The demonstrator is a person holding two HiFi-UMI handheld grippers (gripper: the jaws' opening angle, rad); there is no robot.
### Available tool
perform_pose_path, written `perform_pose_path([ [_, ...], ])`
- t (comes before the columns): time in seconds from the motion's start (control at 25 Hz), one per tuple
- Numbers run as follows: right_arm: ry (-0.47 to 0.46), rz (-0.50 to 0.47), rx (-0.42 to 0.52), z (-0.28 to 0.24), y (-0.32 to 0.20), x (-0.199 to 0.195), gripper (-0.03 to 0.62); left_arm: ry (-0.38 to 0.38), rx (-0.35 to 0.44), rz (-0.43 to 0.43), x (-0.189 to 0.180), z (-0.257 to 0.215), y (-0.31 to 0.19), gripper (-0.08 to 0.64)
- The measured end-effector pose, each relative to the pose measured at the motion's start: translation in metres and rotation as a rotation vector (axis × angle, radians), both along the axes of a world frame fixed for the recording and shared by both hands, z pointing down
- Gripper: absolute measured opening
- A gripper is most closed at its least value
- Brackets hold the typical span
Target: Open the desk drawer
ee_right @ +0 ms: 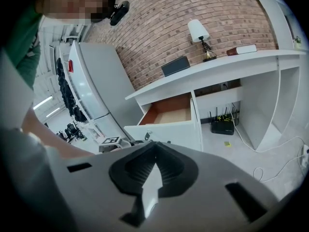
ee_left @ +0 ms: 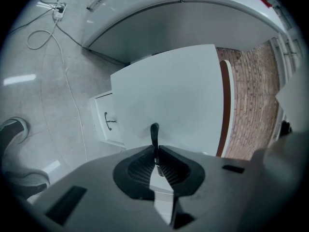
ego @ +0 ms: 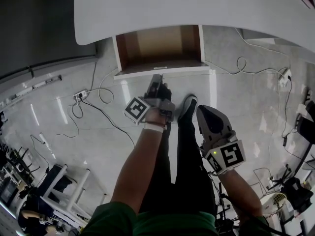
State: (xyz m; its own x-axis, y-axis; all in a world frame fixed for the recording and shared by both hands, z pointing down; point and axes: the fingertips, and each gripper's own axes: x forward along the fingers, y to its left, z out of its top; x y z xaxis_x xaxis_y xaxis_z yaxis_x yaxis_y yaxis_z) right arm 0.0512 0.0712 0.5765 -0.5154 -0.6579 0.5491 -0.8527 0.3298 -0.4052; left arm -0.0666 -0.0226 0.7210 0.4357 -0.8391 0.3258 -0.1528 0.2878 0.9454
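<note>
The desk drawer stands pulled out from under the white desktop, its brown inside bare. My left gripper reaches its white front; in the left gripper view the jaws are shut on the dark drawer handle, with the front panel filling the view behind. The right gripper view shows the same open drawer and the left gripper's marker cube at its front. My right gripper hangs back beside the person's leg, shut with nothing in it.
Cables and a power strip lie on the floor left of the drawer, more cables to the right. The person's shoe is just below the drawer. A router sits under the desk; a lamp and a book stand on top.
</note>
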Motion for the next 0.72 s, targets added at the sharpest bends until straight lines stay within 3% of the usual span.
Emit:
perform_pose_path([
  [0.72, 0.018, -0.042, -0.023, 0.020, -0.006, -0.001, 0.000, -0.056, -0.110, 0.022, -0.004, 0.058, 0.010, 0.026],
])
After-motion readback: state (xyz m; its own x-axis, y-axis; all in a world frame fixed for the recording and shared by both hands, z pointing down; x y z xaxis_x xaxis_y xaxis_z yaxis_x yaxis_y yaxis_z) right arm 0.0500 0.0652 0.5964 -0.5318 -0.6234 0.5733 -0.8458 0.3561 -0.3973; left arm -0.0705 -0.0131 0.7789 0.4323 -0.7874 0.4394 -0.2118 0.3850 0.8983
